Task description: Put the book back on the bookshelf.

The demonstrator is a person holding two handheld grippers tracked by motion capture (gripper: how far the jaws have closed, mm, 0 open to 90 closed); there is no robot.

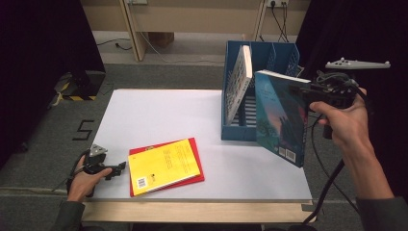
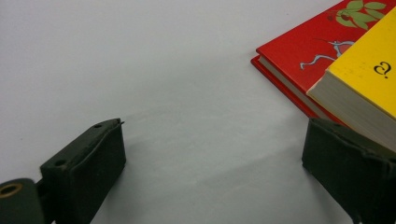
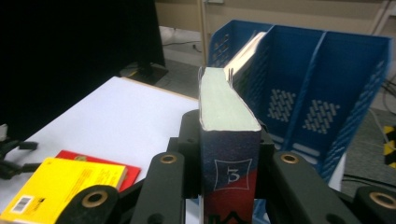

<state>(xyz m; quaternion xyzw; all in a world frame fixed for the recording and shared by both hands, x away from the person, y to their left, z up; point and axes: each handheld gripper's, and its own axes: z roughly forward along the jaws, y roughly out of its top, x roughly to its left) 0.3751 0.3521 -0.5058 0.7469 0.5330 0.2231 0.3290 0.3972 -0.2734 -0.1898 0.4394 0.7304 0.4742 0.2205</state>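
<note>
Above table right: right gripper (image 1: 308, 91) clamped on blue book (image 1: 281, 115), upright beside blue file rack (image 1: 235, 130).
Left gripper (image 1: 120, 167): jaws apart, empty, beside yellow book (image 1: 163, 166) on red book (image 1: 195, 144).

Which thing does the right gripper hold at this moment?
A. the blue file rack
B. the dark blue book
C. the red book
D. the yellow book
B: in the right gripper view the right gripper has its jaws clamped on the spine end of the dark blue book, held upright before the blue file rack.
</note>
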